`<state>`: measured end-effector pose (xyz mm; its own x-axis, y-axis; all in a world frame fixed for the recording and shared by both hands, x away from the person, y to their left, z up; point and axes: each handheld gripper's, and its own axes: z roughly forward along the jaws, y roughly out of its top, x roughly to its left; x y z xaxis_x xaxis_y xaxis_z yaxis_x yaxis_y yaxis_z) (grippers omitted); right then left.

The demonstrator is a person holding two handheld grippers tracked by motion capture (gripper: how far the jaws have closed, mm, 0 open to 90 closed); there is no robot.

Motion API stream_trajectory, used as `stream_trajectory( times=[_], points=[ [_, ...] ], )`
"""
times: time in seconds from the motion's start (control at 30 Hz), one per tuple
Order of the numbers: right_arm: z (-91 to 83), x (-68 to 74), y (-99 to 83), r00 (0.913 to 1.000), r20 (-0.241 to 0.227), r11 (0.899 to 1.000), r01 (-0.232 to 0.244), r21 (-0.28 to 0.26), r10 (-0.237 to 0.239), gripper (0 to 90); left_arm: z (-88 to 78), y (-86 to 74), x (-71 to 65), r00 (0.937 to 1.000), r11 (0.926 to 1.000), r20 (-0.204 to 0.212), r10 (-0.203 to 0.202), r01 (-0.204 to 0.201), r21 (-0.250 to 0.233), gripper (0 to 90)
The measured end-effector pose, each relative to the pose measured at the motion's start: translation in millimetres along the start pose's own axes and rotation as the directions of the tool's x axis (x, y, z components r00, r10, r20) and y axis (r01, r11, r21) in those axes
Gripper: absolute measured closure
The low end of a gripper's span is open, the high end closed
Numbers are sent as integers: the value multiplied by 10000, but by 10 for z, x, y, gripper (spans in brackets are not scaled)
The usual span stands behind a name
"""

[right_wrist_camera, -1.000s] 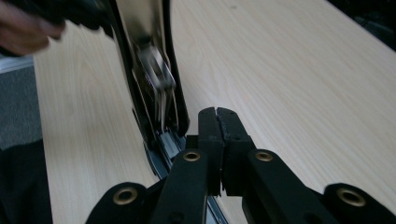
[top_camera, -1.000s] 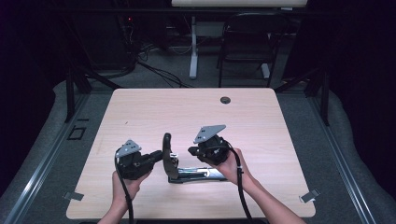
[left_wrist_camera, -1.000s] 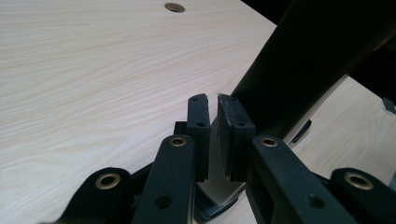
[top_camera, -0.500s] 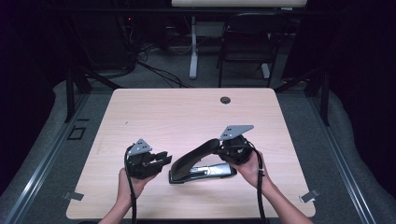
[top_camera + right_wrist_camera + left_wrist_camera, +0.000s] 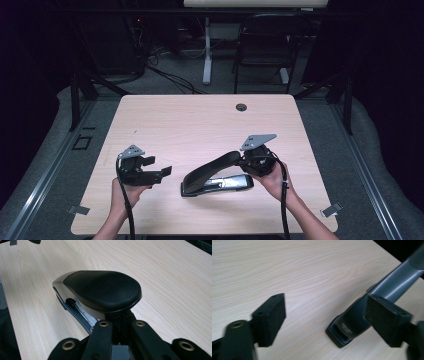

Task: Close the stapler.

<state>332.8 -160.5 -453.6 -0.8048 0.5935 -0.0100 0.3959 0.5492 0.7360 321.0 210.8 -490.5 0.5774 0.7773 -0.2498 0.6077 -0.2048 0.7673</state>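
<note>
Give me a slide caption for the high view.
Stapler on table: right gripper shut at its end, left gripper open beside it.

High view overlooks table (image 5: 200,120), tool views close, sharing stapler (image 5: 215,175)

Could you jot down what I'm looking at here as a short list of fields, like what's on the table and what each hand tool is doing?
Table: light wooden table, with a small dark round hole near its far edge
Main object: black stapler lying on the table, its top arm raised
Left gripper: jaws have just been opening, nothing between them, apart from the stapler's near end
Right gripper: shut, at the stapler's raised end; what it grips is hidden
People: two hands, one on each gripper
</note>
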Motion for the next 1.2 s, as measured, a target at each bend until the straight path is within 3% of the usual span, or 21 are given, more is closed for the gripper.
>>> stream_trajectory(
  times=[0.2,0.33,0.87,1.2],
  points=[
    [23,-12,-20,10000,-40,9999,-90,137,91,900,-13,-2,27,9987,9998,-491,101,-92,176,50],
    [29,-23,-56,9998,11,9996,-183,233,182,900,-19,-13,68,9997,9998,-234,-1,5,174,1],
    [110,-106,-229,9986,-157,9971,-494,572,503,900,26,-26,87,10000,9991,8,-40,40,428,2],
    [147,-121,-289,9991,-105,9954,-395,874,405,900,19,-27,91,10000,9992,-18,-37,38,400,2]
  ],
)
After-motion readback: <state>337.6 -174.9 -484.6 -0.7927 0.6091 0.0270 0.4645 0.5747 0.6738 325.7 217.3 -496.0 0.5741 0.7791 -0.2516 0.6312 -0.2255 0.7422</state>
